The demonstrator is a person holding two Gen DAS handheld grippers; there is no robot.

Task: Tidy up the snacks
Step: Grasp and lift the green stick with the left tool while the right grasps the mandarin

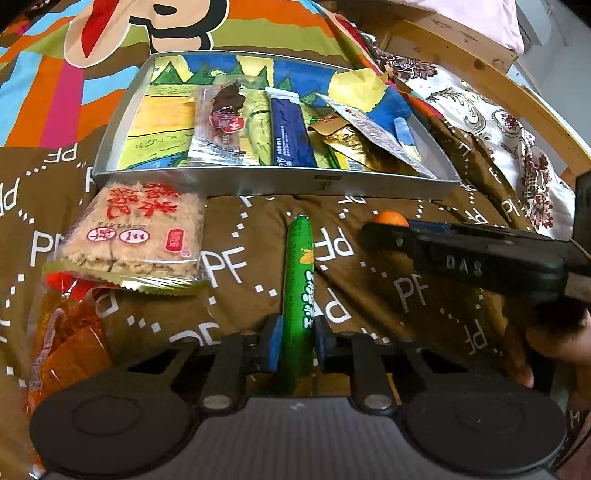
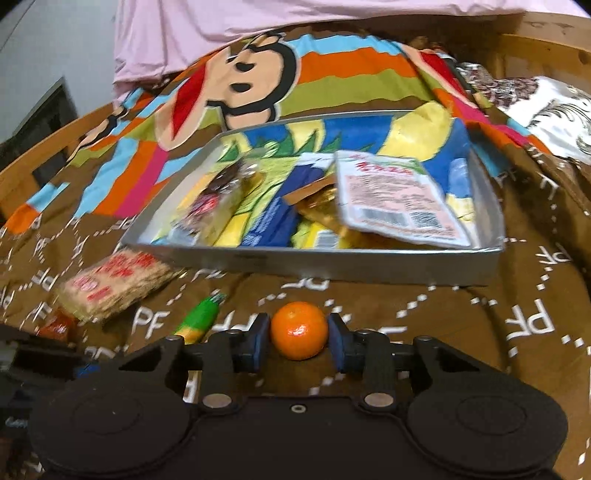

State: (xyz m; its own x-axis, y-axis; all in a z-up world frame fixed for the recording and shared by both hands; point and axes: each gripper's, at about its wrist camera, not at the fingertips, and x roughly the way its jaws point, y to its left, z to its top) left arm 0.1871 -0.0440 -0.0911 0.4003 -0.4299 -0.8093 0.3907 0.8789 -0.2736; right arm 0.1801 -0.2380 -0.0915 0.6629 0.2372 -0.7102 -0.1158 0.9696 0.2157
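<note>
Only the left view shows its tool (image 1: 295, 343) clamping the green stick (image 1: 300, 280); the right tool (image 2: 298, 341) pinches the orange (image 2: 299, 329).

Wooden bed frame (image 2: 546, 48) w/ cartoon bedspread (image 2: 332, 70), pink sheet (image 2: 229, 26).

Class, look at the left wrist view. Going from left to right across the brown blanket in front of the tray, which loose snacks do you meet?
Red crinkly wrapper → rice cracker pack → green sausage stick → orange.
</note>
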